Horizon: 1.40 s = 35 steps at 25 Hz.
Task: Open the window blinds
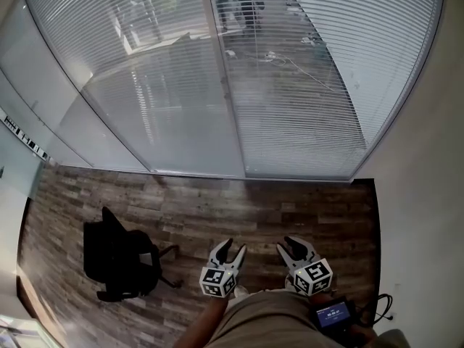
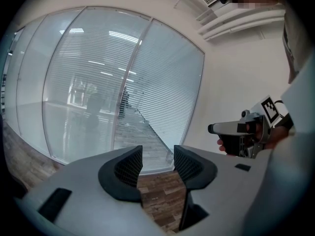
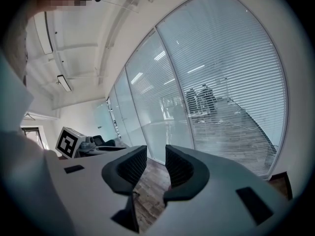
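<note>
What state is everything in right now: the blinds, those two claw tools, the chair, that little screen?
Window blinds: lowered over the glass down to the floor.
Left gripper: jaws apart, nothing between them.
Right gripper: jaws apart, nothing between them.
Office chair: upright, nobody in it.
Small screen: lit.

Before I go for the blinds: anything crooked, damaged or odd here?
Nothing stands out. The blinds hang with even slats, none visibly bent, the black chair sits off to the left, and the left gripper and right gripper are empty, jaws apart.
</note>
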{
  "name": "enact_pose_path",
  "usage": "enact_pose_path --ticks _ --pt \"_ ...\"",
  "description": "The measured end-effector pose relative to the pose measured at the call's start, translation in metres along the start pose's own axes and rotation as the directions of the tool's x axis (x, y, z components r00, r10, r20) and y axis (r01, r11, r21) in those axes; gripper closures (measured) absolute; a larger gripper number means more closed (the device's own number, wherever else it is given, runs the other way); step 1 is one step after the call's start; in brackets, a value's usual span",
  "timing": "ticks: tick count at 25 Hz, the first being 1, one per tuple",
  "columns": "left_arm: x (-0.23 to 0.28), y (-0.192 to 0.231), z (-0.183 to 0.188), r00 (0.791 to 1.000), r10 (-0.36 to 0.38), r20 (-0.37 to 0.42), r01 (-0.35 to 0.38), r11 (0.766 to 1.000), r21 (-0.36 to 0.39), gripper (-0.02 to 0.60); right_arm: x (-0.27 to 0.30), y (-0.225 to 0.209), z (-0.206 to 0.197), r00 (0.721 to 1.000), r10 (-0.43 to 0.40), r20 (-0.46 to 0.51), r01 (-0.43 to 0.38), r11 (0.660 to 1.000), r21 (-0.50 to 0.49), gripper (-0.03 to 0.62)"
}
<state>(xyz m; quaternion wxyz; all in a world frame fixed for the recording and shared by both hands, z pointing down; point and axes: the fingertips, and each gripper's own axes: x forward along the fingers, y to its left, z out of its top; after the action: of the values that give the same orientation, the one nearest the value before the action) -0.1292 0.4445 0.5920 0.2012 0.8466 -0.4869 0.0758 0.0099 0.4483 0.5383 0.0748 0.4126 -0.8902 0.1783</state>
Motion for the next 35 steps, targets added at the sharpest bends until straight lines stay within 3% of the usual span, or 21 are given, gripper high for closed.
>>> enact_pose_path --ticks 35 --pt "0.004 -0.028 -0.01 1.0 -0.012 -0.01 0.012 1.0 -0.009 0.37 -0.019 -0.01 0.002 1.0 0.005 -0.002 -0.005 1.0 -0.009 0.47"
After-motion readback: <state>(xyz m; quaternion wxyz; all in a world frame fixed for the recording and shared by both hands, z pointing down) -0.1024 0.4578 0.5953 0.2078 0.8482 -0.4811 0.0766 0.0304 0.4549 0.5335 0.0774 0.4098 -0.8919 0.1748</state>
